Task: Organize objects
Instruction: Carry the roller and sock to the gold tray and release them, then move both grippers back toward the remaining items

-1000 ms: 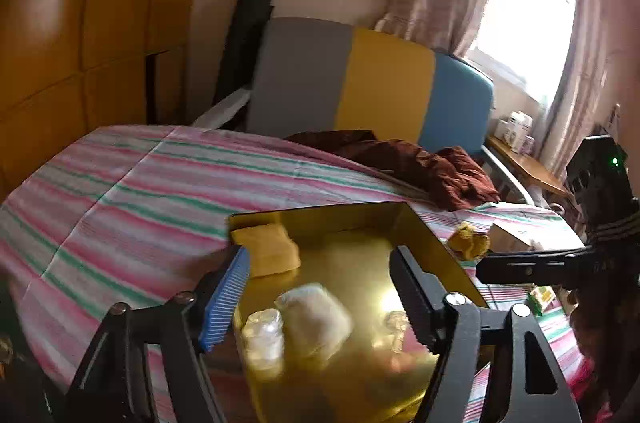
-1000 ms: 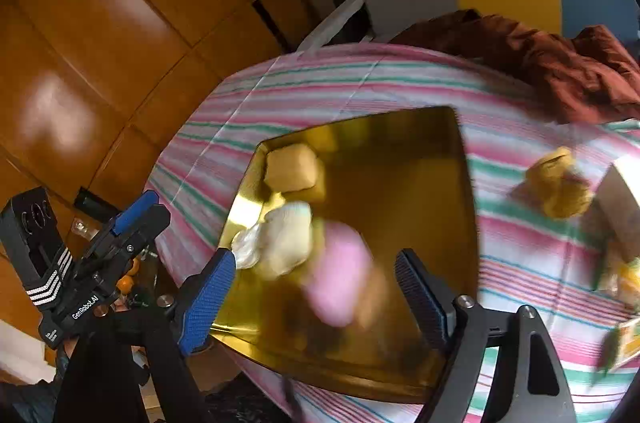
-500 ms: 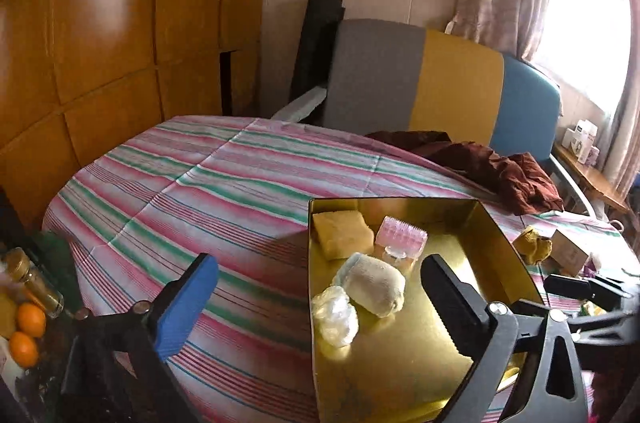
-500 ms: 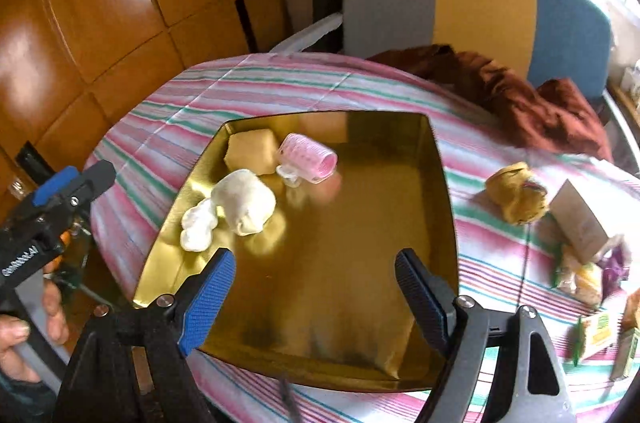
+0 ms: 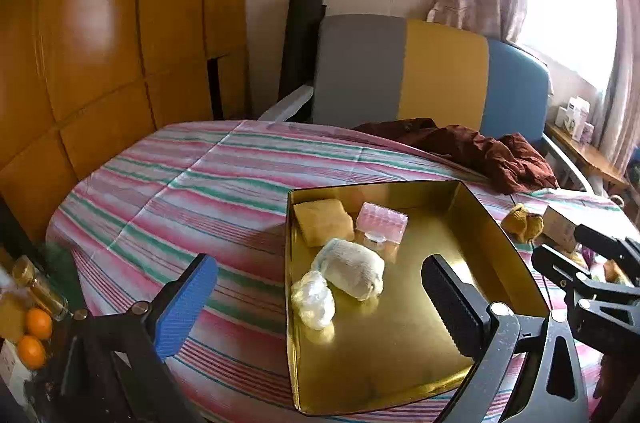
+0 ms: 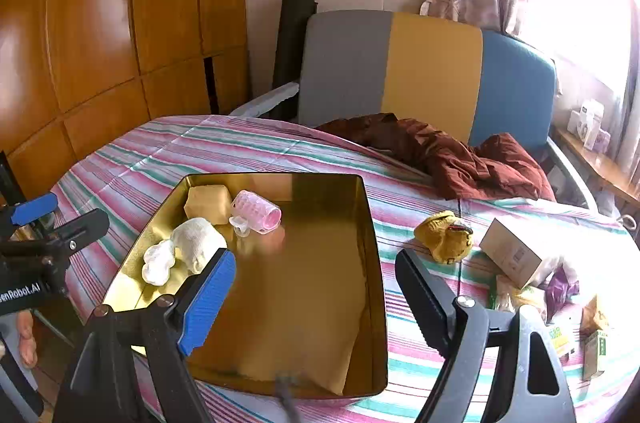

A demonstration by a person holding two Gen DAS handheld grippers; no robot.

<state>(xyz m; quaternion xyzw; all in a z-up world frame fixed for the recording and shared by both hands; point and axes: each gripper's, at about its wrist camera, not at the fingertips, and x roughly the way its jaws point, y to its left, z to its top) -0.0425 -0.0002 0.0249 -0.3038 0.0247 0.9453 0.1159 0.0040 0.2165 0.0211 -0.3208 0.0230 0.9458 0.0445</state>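
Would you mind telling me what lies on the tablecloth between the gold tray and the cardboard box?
A crumpled yellow cloth lies there, clear of the gold tray and short of the cardboard box; the right wrist view shows it best.

The worktop (image 5: pixel 208 191) wears a cloth striped in pink, green and white. On it the tray (image 5: pixel 496 235) is shiny gold, mirror-like inside. In it lie a mustard-yellow folded cloth (image 5: pixel 323 221), a pale pink hair roller (image 6: pixel 258 211) with a bumpy texture, a cream-white rolled sock (image 5: pixel 352 268) and a clear-white crumpled bag (image 5: pixel 314 299). Beside the tray a yellow knitted thing (image 6: pixel 444 235) lies near a tan cardboard box (image 6: pixel 512 255). A dark rust-brown garment (image 6: pixel 460 155) is heaped before a chair (image 6: pixel 428 71) panelled grey, yellow and blue. Each black gripper, left (image 5: pixel 320 303) and right (image 6: pixel 316 291), has one blue pad. Two oranges (image 5: pixel 36 335) are bright orange; the wall panels (image 5: pixel 100 23) are glossy amber wood.
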